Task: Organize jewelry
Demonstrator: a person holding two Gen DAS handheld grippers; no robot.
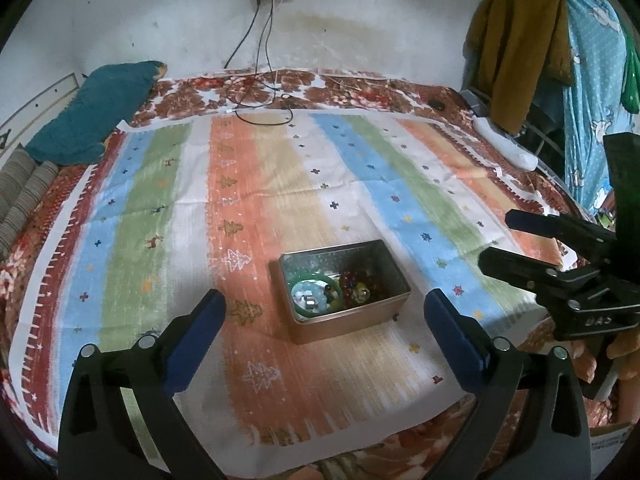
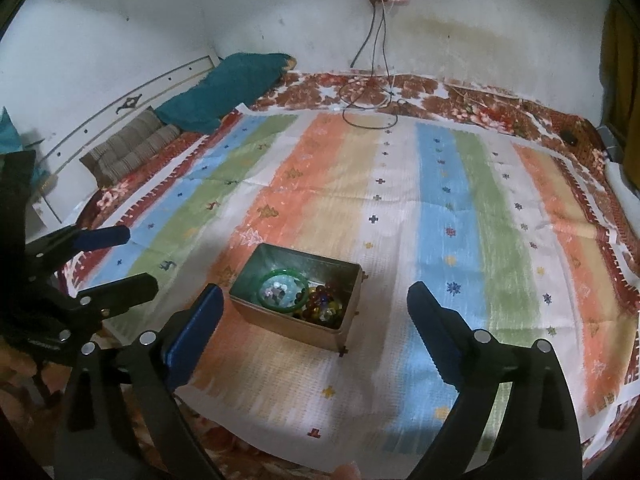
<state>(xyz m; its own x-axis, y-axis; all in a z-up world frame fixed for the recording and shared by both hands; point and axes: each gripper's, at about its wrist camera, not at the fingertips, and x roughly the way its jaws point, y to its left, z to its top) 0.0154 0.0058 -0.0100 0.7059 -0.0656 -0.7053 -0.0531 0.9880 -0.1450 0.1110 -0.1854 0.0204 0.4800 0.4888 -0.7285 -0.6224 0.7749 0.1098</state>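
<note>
An open metal tin point(image 1: 352, 326) sits on the striped cloth point(image 1: 280, 184). Inside it lie a green bangle point(image 1: 316, 278) around pale blue pieces and a heap of dark red and mixed beads point(image 1: 360, 284). My left gripper point(image 1: 325, 300) stands open, hovering in front of the tin with nothing between its blue pads. My right gripper point(image 1: 500, 238) is to the right of the tin, also open and empty. In the right wrist view, the tin point(image 2: 288, 326), bangle point(image 2: 284, 271) and beads point(image 2: 320, 306) lie ahead of the open right gripper point(image 2: 315, 292). The left gripper point(image 2: 138, 257) is at the left.
The cloth covers a floral bedspread point(image 1: 360, 92). A teal towel point(image 1: 96, 120) and striped cushions point(image 2: 132, 148) lie at the far left. Charger cables point(image 1: 256, 96) trail from a wall socket onto the bed. Hanging clothes point(image 1: 520, 48) and a white object point(image 1: 504, 140) stand at the right.
</note>
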